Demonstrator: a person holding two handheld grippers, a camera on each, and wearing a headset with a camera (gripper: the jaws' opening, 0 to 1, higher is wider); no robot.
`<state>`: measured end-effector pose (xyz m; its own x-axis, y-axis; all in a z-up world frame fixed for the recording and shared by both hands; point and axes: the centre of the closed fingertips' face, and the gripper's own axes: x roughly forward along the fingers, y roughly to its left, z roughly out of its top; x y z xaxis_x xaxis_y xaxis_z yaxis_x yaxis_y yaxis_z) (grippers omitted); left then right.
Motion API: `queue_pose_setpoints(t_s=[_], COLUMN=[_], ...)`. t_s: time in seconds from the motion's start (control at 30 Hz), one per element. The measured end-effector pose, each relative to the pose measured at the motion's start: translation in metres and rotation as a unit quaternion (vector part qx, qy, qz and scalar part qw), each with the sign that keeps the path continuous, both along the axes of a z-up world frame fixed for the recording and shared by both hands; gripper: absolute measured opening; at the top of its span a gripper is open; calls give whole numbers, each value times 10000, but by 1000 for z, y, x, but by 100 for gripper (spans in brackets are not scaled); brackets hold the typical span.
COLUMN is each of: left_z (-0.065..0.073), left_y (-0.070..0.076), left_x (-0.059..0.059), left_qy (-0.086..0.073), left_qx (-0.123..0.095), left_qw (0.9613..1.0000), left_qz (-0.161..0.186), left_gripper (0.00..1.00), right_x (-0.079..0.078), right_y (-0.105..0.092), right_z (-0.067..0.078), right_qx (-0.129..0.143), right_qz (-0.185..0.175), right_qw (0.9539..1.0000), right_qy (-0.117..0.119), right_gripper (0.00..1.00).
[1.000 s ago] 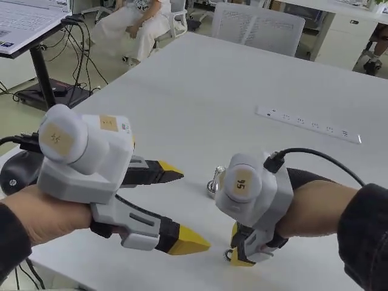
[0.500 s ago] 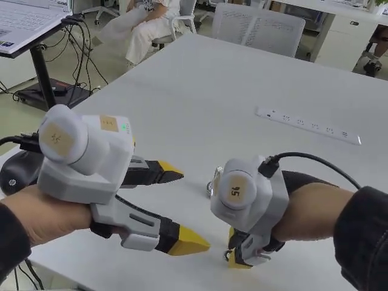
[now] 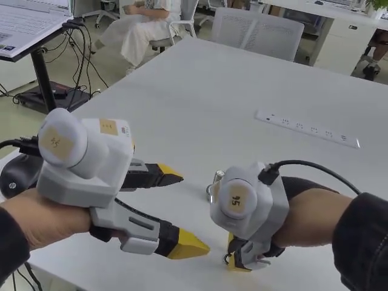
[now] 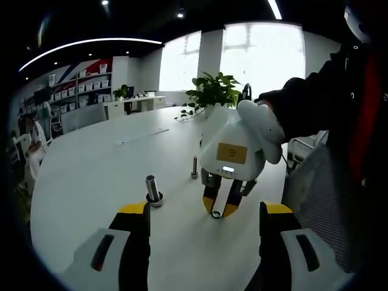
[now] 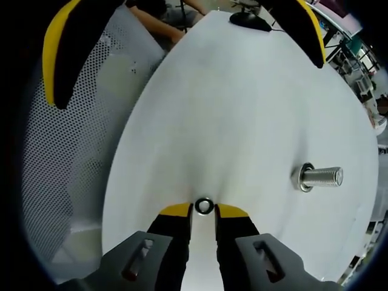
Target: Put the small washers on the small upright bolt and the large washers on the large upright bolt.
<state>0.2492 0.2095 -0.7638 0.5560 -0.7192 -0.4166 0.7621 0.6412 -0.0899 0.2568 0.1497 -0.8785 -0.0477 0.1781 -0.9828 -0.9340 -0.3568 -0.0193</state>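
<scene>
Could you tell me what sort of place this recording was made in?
Probably an open-plan office or lab: a long white table with a power strip on it, a mesh office chair behind it, and a laptop on a stand.

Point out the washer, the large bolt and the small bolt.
washer (image 5: 197, 207), right gripper view, left rim.
large bolt (image 4: 151, 185), left gripper view, mid shaft.
small bolt (image 4: 194, 166), left gripper view, mid shaft.
</scene>
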Motion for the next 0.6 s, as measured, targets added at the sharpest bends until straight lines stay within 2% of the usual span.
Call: queue_pose_setpoints(t_s=[0.6], left_z=[1], left_y=[2], left_x=[0], left_qy=[-5], left_qx=[-12], left_qw=[10000], left_qz=[43], left_gripper=[73], right_x=[3], right_y=[2], right_z=[-1], right_qx=[5], right_qz=[-17], right_qw=[10000], right_qy=[63], right_gripper=[14])
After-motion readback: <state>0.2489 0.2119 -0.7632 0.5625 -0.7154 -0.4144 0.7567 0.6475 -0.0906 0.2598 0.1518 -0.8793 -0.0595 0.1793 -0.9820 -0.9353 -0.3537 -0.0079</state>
